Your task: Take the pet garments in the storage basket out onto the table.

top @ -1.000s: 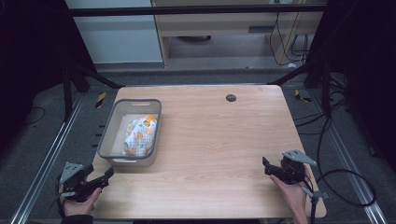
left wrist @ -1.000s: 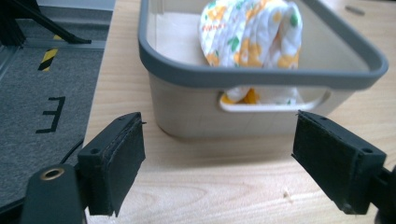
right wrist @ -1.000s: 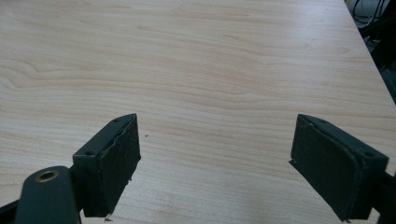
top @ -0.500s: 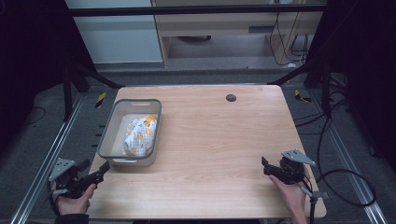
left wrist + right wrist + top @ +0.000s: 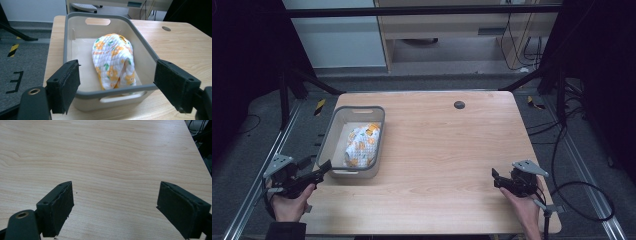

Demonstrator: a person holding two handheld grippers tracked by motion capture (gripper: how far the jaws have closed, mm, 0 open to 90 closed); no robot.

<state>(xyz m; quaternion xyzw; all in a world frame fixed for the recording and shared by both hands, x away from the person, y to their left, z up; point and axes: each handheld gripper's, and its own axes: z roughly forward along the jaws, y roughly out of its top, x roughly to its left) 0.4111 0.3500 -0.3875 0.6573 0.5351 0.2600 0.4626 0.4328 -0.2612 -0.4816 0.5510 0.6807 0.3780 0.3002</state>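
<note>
Hovering wide open at the near rim of the grey plastic bin point(image 5: 110, 93): left tongs point(image 5: 125, 92). Lying inside, just beyond: white quilted cloth with orange print point(image 5: 113, 62). Idling agape over bare wooden surface point(image 5: 112, 157): right tongs point(image 5: 115, 207). Risking a nudged bin and missed cloth by closing short.
</note>
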